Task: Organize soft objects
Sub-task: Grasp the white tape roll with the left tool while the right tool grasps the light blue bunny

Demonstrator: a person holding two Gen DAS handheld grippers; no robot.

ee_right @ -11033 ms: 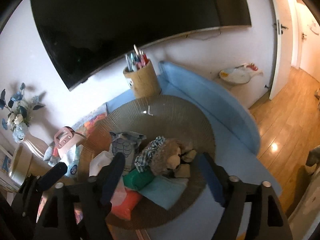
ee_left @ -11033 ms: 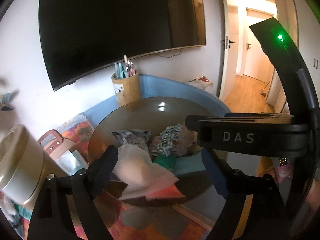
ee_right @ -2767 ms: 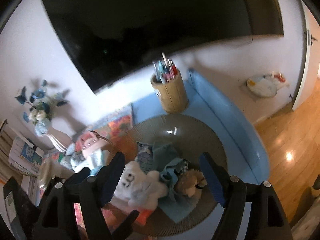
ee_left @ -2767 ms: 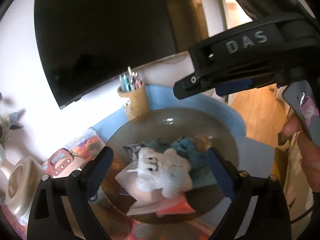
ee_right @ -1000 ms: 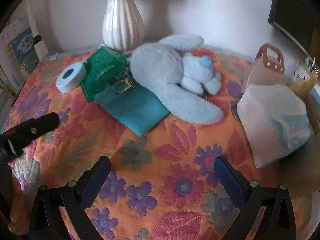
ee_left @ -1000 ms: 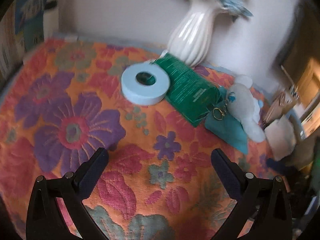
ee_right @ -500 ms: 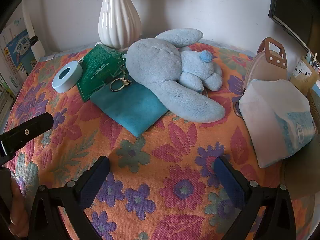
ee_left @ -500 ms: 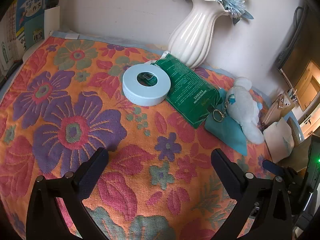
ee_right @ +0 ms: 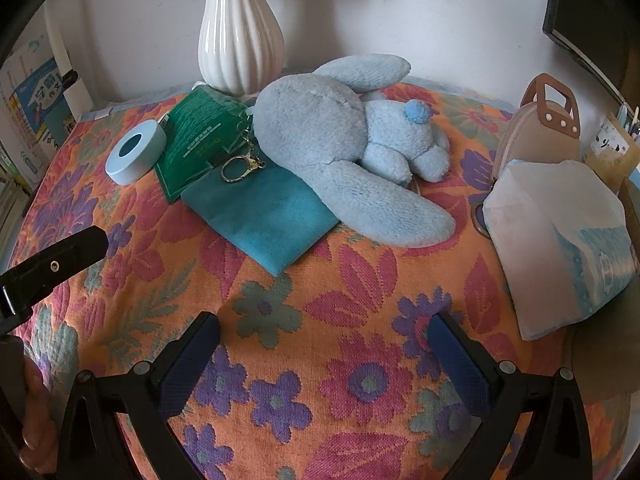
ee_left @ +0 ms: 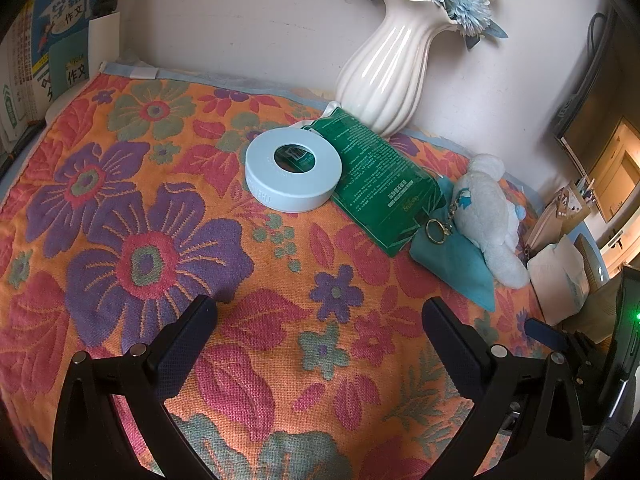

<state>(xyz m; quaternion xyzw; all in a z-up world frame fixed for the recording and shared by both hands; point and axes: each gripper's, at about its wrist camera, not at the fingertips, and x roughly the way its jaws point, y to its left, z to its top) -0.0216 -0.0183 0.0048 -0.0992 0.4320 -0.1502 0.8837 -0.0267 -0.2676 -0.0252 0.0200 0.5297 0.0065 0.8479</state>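
A pale blue plush rabbit (ee_right: 336, 136) (ee_left: 490, 216) lies on the floral cloth, its long ear over a teal fabric pouch (ee_right: 260, 208) (ee_left: 456, 264) with a gold key ring. A green soft packet (ee_right: 196, 136) (ee_left: 376, 184) rests beside the pouch. My right gripper (ee_right: 324, 340) hovers open over bare cloth, short of the pouch. My left gripper (ee_left: 320, 320) is open too, nothing between its fingers, well short of the blue tape roll (ee_left: 292, 168) (ee_right: 136, 150).
A white ribbed vase (ee_left: 392, 76) (ee_right: 240, 36) with blue flowers stands against the wall. A tissue pack (ee_right: 560, 240) and a tan bag (ee_right: 548, 124) sit at the right. Books (ee_left: 52, 48) lean at the left. The floral cloth (ee_left: 140, 248) stretches in front.
Earlier both grippers faced a round basket of soft items under a TV; they swung to the floral table. In the last second both views steadied and crept slightly nearer.
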